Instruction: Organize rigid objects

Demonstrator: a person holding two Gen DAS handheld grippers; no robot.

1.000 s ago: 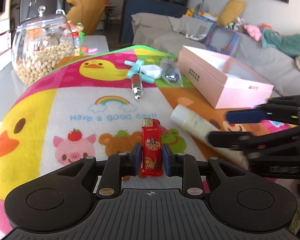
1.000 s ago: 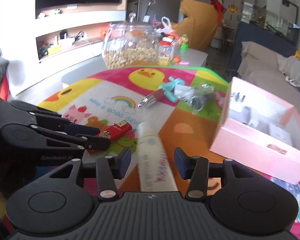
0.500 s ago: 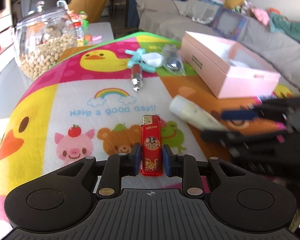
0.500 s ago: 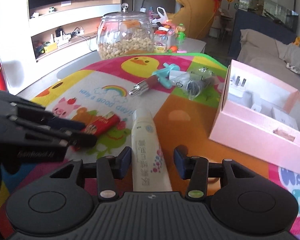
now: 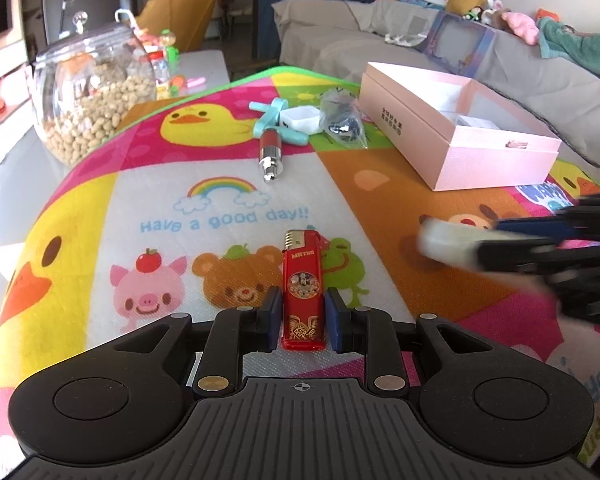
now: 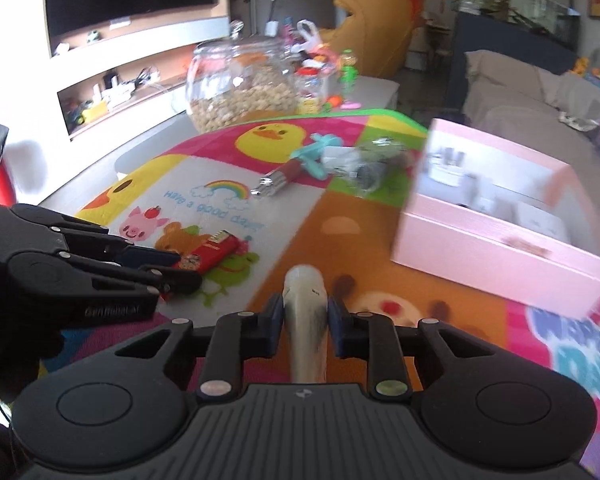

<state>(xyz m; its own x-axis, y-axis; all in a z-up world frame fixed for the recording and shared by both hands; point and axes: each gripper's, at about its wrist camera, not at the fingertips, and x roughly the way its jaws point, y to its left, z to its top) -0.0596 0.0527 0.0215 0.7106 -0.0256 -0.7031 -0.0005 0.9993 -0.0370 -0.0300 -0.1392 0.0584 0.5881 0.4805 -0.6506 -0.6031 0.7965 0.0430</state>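
Observation:
A red lighter (image 5: 302, 280) lies on the colourful play mat (image 5: 140, 200), and my left gripper (image 5: 303, 322) is shut on its lower half. In the right wrist view the lighter (image 6: 210, 254) shows beside the left gripper (image 6: 180, 270). My right gripper (image 6: 304, 314) has its jaws closing, with the pads pressing on a white squeeze tube (image 6: 305, 290) that points forward above the mat. From the left wrist view that tube (image 5: 444, 242) is a blur at the right edge. An open pink box (image 5: 460, 136) stands at the right, also in the right wrist view (image 6: 492, 248).
At the far end of the mat lie a red and silver stick (image 5: 270, 152), a teal tool (image 5: 274, 118), a small white case (image 5: 300, 118) and a plastic bag (image 5: 342, 124) with dark contents. A glass jar (image 5: 92, 92) of nuts stands far left. A sofa runs behind.
The right gripper's jaws have closed onto the white tube, and tube and gripper have shifted right toward the pink box. The left gripper keeps its hold on the lighter and has barely moved.

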